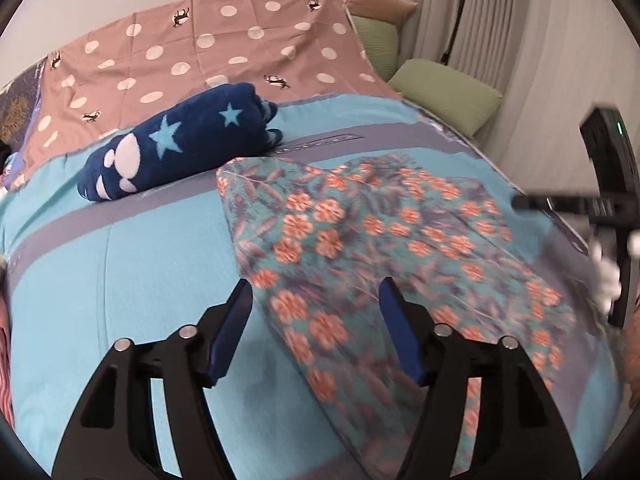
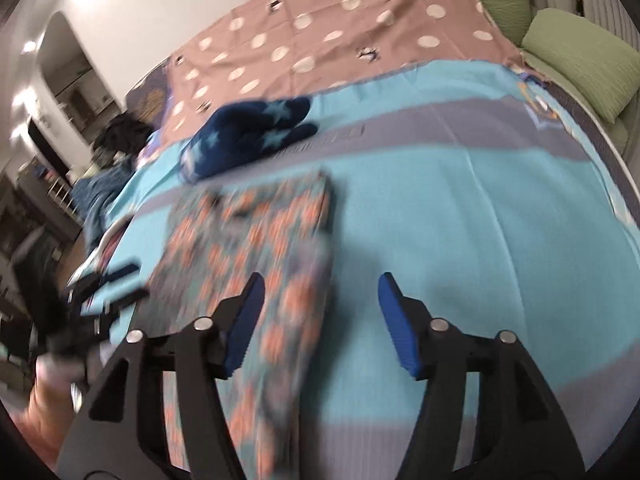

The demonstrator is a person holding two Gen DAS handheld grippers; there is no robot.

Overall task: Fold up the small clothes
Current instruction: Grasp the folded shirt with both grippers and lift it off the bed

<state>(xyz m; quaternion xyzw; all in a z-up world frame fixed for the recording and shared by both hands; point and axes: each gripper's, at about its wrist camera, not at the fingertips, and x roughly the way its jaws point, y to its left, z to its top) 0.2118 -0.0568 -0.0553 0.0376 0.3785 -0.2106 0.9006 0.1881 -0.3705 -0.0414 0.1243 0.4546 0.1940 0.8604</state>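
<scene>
A teal garment with orange flowers [image 1: 384,240] lies spread on the blue bed cover [image 1: 140,280]. It also shows, blurred, in the right wrist view [image 2: 256,248]. My left gripper [image 1: 316,300] is open and empty, just above the garment's near left edge. My right gripper [image 2: 320,300] is open and empty, over the garment's right edge and the cover. The right gripper shows at the right edge of the left wrist view [image 1: 600,200]. The left gripper shows blurred at the left of the right wrist view [image 2: 108,284].
A folded navy fleece with light blue stars [image 1: 180,144] lies behind the garment. A pink dotted sheet [image 1: 224,52] covers the far bed. Green pillows [image 1: 448,92] lie at the far right by a curtain. Dark clothes [image 2: 120,136] pile at the bed's left.
</scene>
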